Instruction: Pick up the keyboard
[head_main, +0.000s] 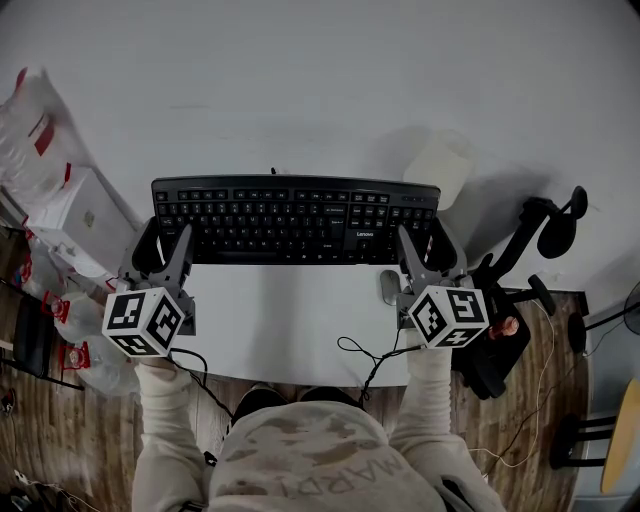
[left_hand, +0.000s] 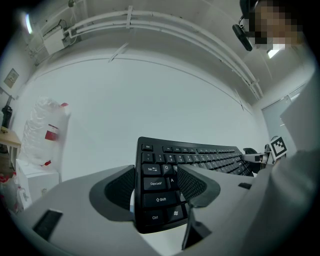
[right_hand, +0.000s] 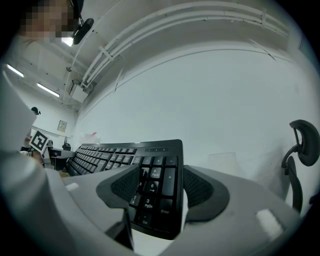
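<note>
A black full-size keyboard (head_main: 290, 220) lies flat on the white table (head_main: 300, 100). My left gripper (head_main: 167, 242) sits at its left end, open. One jaw stands outside the keyboard's left edge and the other hangs over the letter keys. In the left gripper view the keyboard (left_hand: 200, 157) has its Tab-to-Ctrl corner between the jaws of the left gripper (left_hand: 155, 187). My right gripper (head_main: 422, 245) is open at the right end. The right gripper view shows the keyboard (right_hand: 110, 150) with its number pad between the jaws of the right gripper (right_hand: 160, 192). I see neither gripper's pads pressing on the keyboard.
White plastic bags and a box (head_main: 60, 200) crowd the table's left side. A pale translucent container (head_main: 440, 165) stands behind the keyboard's right end. A black office chair (head_main: 530, 260) is off the right edge. Thin cables (head_main: 365, 355) trail over the front edge.
</note>
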